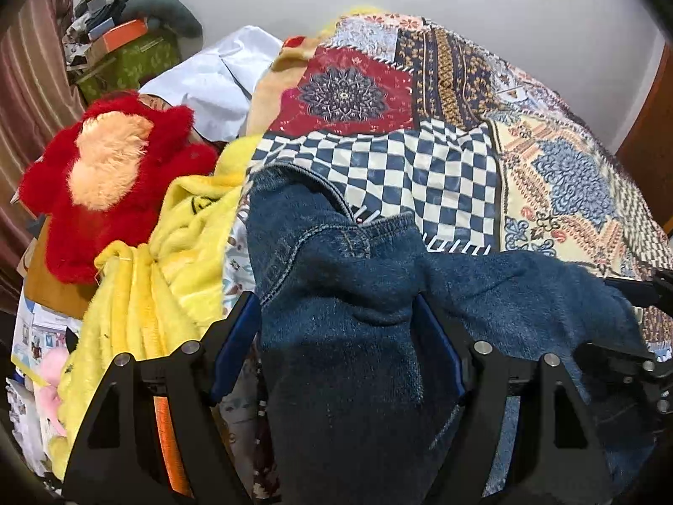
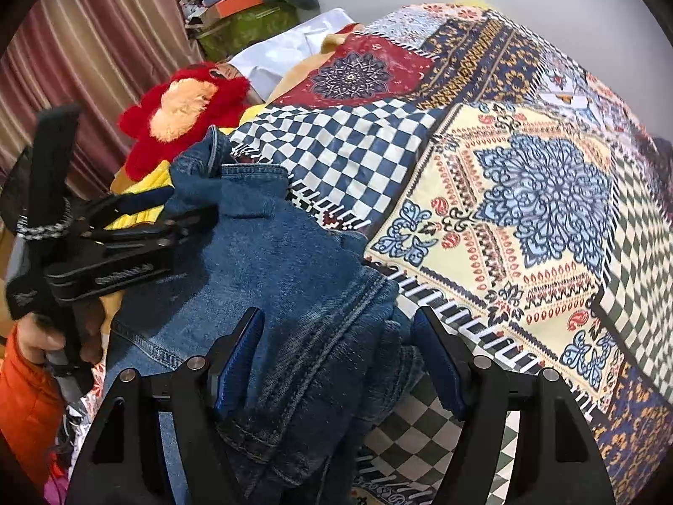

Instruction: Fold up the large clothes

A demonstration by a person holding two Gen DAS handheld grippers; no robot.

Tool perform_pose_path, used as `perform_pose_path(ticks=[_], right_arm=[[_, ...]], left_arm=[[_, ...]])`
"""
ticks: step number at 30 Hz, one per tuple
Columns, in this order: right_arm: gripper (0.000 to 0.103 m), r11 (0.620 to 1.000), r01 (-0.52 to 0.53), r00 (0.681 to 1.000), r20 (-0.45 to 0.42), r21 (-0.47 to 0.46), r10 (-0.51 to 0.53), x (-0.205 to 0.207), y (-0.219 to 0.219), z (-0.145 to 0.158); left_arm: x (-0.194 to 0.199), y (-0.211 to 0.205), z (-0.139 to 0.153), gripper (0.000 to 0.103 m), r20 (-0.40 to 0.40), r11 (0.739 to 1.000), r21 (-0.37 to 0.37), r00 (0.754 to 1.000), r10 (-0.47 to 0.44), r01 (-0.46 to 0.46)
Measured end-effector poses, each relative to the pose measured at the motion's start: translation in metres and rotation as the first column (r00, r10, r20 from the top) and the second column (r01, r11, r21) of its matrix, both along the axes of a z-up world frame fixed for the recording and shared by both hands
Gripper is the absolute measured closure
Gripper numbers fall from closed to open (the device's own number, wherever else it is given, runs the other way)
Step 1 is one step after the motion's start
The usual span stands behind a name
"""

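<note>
A pair of blue jeans (image 1: 345, 328) lies bunched at the near edge of a bed; it also shows in the right wrist view (image 2: 273, 269). My left gripper (image 1: 336, 315) stands open with the denim heaped between its blue pads. It appears from the side in the right wrist view (image 2: 168, 214), lying over the jeans' upper part. My right gripper (image 2: 338, 328) is open, with folded denim lying between its fingers. Its black tip shows in the left wrist view (image 1: 647, 290) at the right edge.
The bed carries a patchwork cover (image 2: 525, 193) with checked and floral panels. A red plush cushion (image 1: 109, 185) and a yellow fleece blanket (image 1: 168, 277) lie left of the jeans. White cloth (image 1: 218, 84), boxes (image 1: 126, 54) and a striped curtain (image 2: 96, 38) stand at the far left.
</note>
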State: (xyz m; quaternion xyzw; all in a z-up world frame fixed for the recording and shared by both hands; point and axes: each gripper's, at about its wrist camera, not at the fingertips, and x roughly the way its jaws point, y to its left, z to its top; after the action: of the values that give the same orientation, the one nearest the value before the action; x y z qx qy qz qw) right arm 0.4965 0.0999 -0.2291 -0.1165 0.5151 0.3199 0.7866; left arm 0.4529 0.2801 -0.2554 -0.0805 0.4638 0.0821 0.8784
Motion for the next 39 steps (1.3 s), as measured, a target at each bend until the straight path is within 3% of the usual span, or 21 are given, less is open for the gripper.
perform_pose_path(ticks=[5, 9, 13, 16, 21, 25, 29, 31, 35, 37, 39], right_arm=[[0.032, 1.000, 0.015, 0.997, 0.075, -0.007, -0.014, -0.016, -0.005, 0.028], [0.032, 0.999, -0.014, 0.980, 0.200, 0.032, 0.007, -0.048, -0.014, 0.079], [0.032, 0.992, -0.024, 0.951, 0.307, 0.127, -0.017, -0.091, -0.033, 0.139], [0.032, 0.980, -0.038, 0.925, 0.378, 0.196, -0.040, -0.124, -0.048, 0.177], [0.032, 0.951, -0.086, 0.828, 0.552, 0.298, -0.099, -0.207, -0.081, 0.243], [0.032, 0.928, -0.115, 0.770, 0.622, 0.356, -0.143, -0.266, -0.099, 0.266], [0.032, 0.912, -0.118, 0.750, 0.638, 0.393, -0.178, -0.308, -0.113, 0.272], [0.032, 0.911, -0.108, 0.735, 0.650, 0.397, -0.195, -0.329, -0.119, 0.272], [0.032, 0.924, -0.082, 0.699, 0.683, 0.373, -0.214, -0.356, -0.124, 0.270], [0.032, 0.929, -0.068, 0.687, 0.692, 0.365, -0.221, -0.364, -0.125, 0.268], [0.023, 0.930, -0.061, 0.687, 0.691, 0.362, -0.224, -0.372, -0.125, 0.266]], left_arm=[[-0.021, -0.011, 0.032, 0.029, 0.047, 0.999, 0.036, 0.999, -0.015, 0.013], [-0.056, -0.026, 0.082, 0.029, 0.138, 0.995, 0.095, 0.989, -0.049, 0.036], [-0.108, -0.045, 0.139, 0.029, 0.276, 0.990, 0.132, 0.958, -0.077, 0.041], [-0.157, -0.060, 0.179, 0.029, 0.392, 0.990, 0.138, 0.916, -0.086, 0.033], [-0.238, -0.087, 0.231, 0.029, 0.547, 0.985, 0.170, 0.831, -0.102, 0.009], [-0.293, -0.103, 0.256, 0.029, 0.638, 0.991, 0.133, 0.767, -0.068, -0.023], [-0.337, -0.118, 0.267, 0.029, 0.698, 0.989, 0.135, 0.714, -0.051, -0.062], [-0.354, -0.124, 0.268, 0.029, 0.706, 0.985, 0.144, 0.707, -0.033, -0.098], [-0.369, -0.134, 0.263, 0.028, 0.693, 0.980, 0.157, 0.721, -0.023, -0.119], [-0.373, -0.138, 0.260, 0.017, 0.686, 0.979, 0.161, 0.728, -0.018, -0.128], [-0.377, -0.140, 0.256, 0.007, 0.688, 0.982, 0.140, 0.725, -0.002, -0.130]])
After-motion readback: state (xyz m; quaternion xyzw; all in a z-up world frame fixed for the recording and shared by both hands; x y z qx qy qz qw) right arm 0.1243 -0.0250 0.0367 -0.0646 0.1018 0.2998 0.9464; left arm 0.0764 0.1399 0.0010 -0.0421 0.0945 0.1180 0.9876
